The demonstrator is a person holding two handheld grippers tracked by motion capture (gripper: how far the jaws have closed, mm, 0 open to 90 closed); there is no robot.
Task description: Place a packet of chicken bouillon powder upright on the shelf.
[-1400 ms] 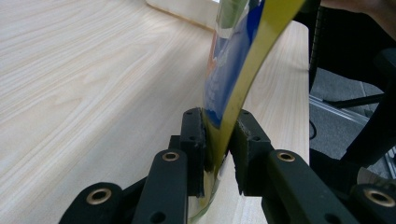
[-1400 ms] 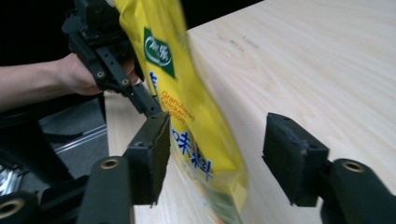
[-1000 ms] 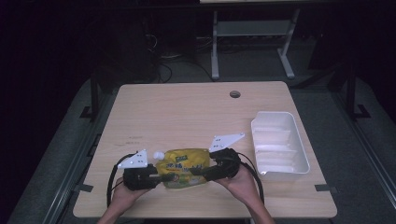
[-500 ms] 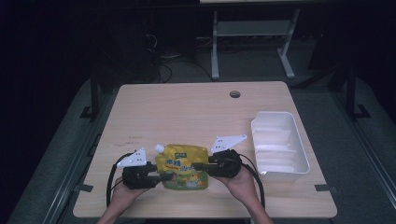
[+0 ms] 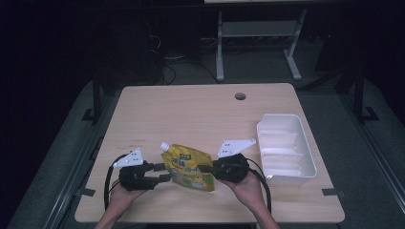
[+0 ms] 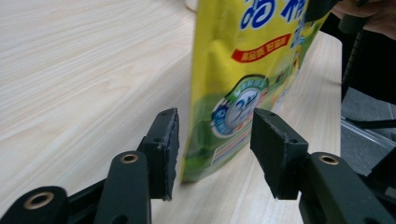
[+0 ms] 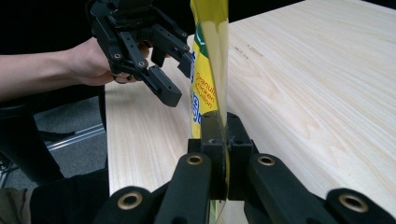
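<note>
Between the spread left hand-held gripper (image 6: pixel 215 149) and the right hand-held gripper (image 7: pixel 219 140), pinching the pouch (image 5: pixel 188 167) edge: probably soft, floppy, slippery film, best gripping at flat seams.

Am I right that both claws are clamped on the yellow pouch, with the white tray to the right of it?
Not quite: the left claw is open, its jaws either side of the yellow pouch, as the left gripper view shows. The right claw is clamped on it; the white tray does lie to the right.
</note>
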